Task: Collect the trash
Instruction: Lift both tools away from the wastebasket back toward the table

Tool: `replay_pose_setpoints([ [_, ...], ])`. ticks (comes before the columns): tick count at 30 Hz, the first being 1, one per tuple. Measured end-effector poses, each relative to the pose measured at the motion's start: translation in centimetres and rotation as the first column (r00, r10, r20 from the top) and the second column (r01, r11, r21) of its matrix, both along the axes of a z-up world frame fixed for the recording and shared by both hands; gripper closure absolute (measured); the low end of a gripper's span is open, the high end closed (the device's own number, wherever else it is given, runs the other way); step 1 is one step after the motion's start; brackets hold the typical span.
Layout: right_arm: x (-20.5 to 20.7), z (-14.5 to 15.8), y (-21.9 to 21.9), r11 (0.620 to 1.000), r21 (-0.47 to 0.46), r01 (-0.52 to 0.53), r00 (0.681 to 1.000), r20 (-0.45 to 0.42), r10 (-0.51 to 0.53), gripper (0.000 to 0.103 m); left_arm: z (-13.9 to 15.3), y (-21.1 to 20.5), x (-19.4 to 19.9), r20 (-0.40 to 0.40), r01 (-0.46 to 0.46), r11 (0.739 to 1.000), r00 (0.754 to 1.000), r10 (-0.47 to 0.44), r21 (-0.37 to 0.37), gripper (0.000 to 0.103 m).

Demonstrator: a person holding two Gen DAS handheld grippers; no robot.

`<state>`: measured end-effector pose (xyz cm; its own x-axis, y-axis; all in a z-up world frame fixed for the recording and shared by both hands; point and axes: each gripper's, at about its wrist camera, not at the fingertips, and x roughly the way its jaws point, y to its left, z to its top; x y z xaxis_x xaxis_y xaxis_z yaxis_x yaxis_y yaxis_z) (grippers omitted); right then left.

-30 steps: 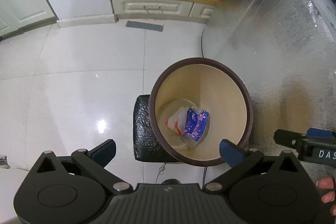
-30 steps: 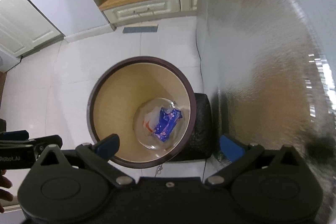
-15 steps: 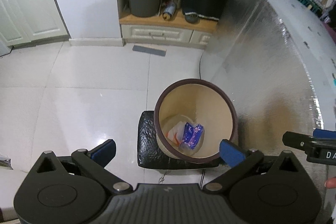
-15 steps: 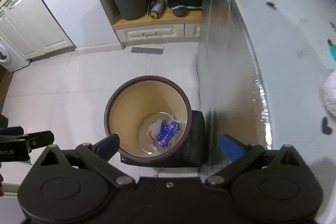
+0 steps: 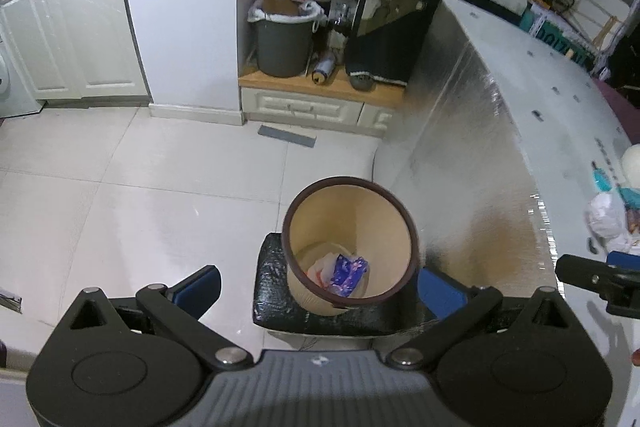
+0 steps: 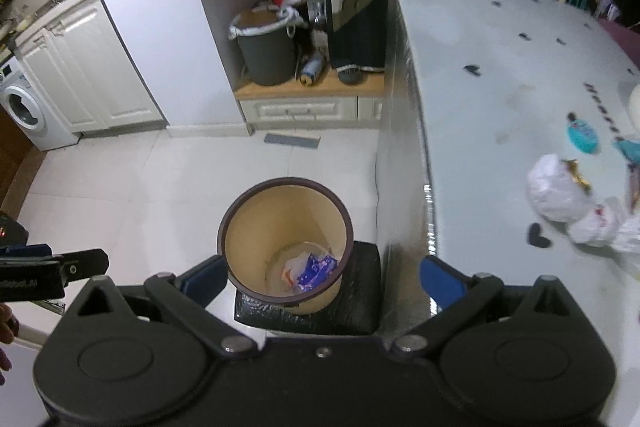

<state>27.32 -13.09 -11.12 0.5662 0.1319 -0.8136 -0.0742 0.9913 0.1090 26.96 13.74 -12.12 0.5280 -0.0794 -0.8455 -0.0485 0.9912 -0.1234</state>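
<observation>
Bin (image 5: 404,223) with blue wrapper (image 5: 347,270) and white scraps inside

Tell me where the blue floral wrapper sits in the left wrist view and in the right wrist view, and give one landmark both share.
Left wrist view: the blue floral wrapper lies at the bottom of the tan bin, lower centre of the picture.
Right wrist view: the same wrapper lies in the bin's bottom, just left of centre, low in the picture.
Shared landmark: the grey bucket on the wooden ledge, top centre in both.
</observation>
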Motion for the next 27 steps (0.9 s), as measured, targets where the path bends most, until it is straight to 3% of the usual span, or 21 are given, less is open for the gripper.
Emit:
replay_pose_setpoints([
  [17,-9.6,4.8,-9.9,1.000,0.013,-0.003,0.986,0.168,0.001,0.000,4.9,-9.9,-10.1,0.182,0.003,1.000,0.983,0.002,-0.025,0.000],
  [27,-13.1,5.3,-16.7,0.999,0.015,0.040,0.974,0.220,-0.042,0.000,5.9,-16.8,-12.3,0.230,0.053,0.998,0.972,-0.047,-0.020,0.000],
])
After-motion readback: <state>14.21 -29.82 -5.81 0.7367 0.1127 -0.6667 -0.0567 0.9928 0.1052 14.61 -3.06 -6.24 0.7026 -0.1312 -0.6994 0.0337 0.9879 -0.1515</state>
